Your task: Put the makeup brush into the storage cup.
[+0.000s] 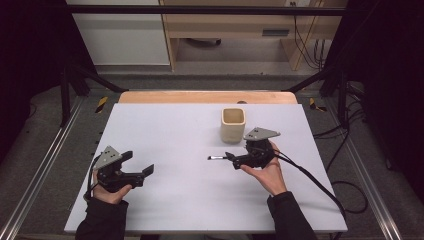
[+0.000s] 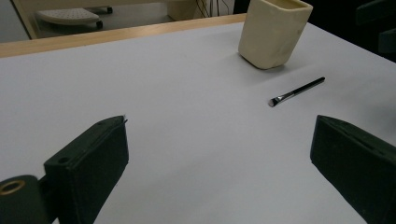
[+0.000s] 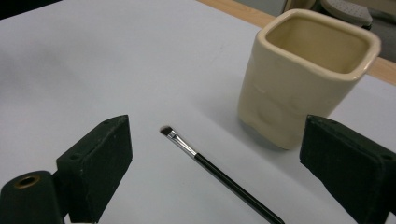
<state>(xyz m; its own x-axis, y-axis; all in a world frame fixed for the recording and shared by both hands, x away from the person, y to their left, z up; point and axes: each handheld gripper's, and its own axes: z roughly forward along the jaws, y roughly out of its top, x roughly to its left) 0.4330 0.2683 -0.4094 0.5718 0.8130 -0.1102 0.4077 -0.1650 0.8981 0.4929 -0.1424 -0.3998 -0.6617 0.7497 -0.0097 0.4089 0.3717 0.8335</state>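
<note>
Black and slim, with a silver ferrule and a small dark tip, the makeup brush [image 3: 219, 176] lies flat on the white table top [image 1: 165, 130]. In the right gripper view it runs from the middle of the frame down toward the lower right, between the two spread jaws without touching either. In the high view the brush [image 1: 218, 158] sits right of centre, its tip pointing to the frame's left, its handle end meeting the right gripper [image 1: 234, 161].

The right gripper's jaws stand wide apart, holding nothing, one on each side of the brush.

Just beyond the brush stands a cream ceramic cup [image 3: 299, 74], squarish, upright and open at the top; in the high view the cup [image 1: 233, 125] is above the brush, near it but apart.

The left gripper [image 1: 141, 171] is at the lower left of the high view, well apart from the brush, its jaws also wide and holding nothing. In the left gripper view the brush [image 2: 297, 91] and cup [image 2: 273, 31] show in the upper right.

A wooden edge [image 1: 207, 97] borders the table's far side.
</note>
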